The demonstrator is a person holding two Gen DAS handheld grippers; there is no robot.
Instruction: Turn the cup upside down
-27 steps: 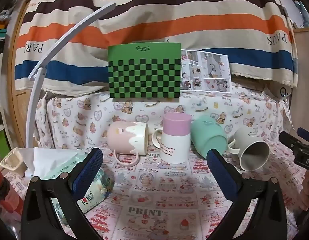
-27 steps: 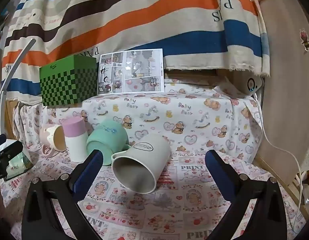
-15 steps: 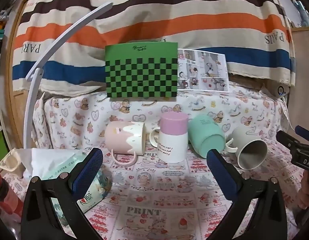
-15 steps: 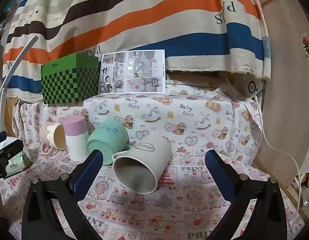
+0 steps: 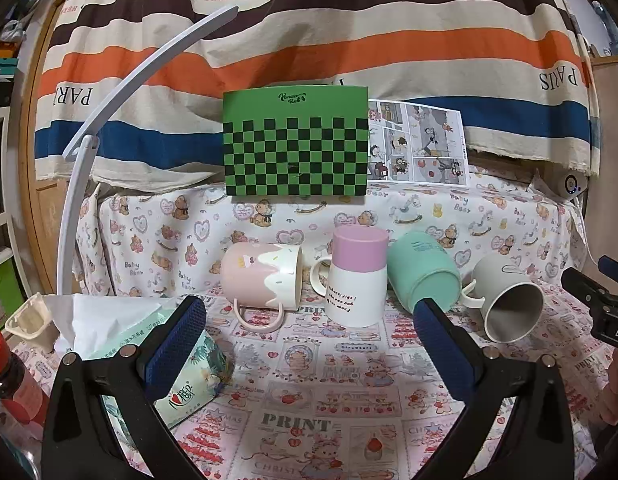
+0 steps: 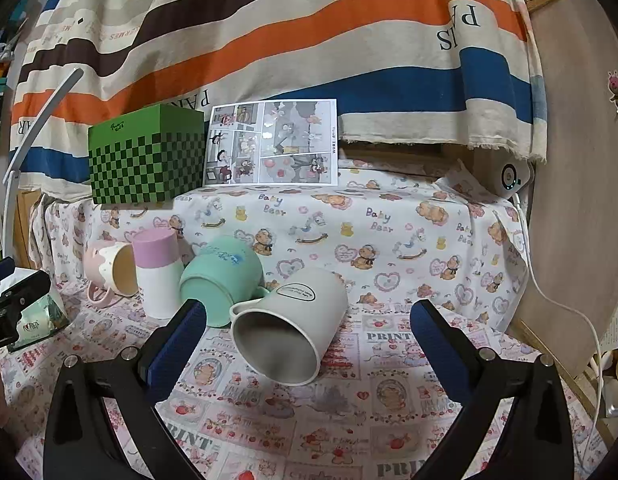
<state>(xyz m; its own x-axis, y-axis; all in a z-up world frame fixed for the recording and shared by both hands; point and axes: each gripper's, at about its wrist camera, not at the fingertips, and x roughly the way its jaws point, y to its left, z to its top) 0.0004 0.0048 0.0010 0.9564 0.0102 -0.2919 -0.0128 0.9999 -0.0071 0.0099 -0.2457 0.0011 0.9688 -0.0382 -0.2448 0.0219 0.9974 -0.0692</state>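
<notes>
- Four cups sit in a row on the printed tablecloth [image 5: 321, 364], ahead of both grippers.
- From the left wrist view, the pink cup [image 5: 261, 276] lies on its side at about 11 o'clock of the left gripper [image 5: 309, 332], its mouth facing right and its handle down on the cloth.
- Just right of it, the pink-and-white cup [image 5: 357, 278] stands upside down at 12 o'clock.
- Leaning against that one, the green cup [image 5: 423, 272] is tilted, bottom towards the camera.
- At 2 o'clock, the grey cup [image 6: 289, 324] lies on its side, open mouth facing the right wrist camera, handle touching the green cup.
- Left gripper jaws are spread wide and hold nothing.
- Right gripper [image 6: 307, 334] jaws are likewise wide apart and empty; the grey cup lies just beyond them, between the two fingers in that view.
- Behind the cups, at 12 o'clock, a green checkered box [image 5: 296, 142] stands on the raised ledge beside a comic sheet [image 5: 419, 144].
- At 8 o'clock of the left gripper lies a tissue pack [image 5: 129, 332].
</notes>
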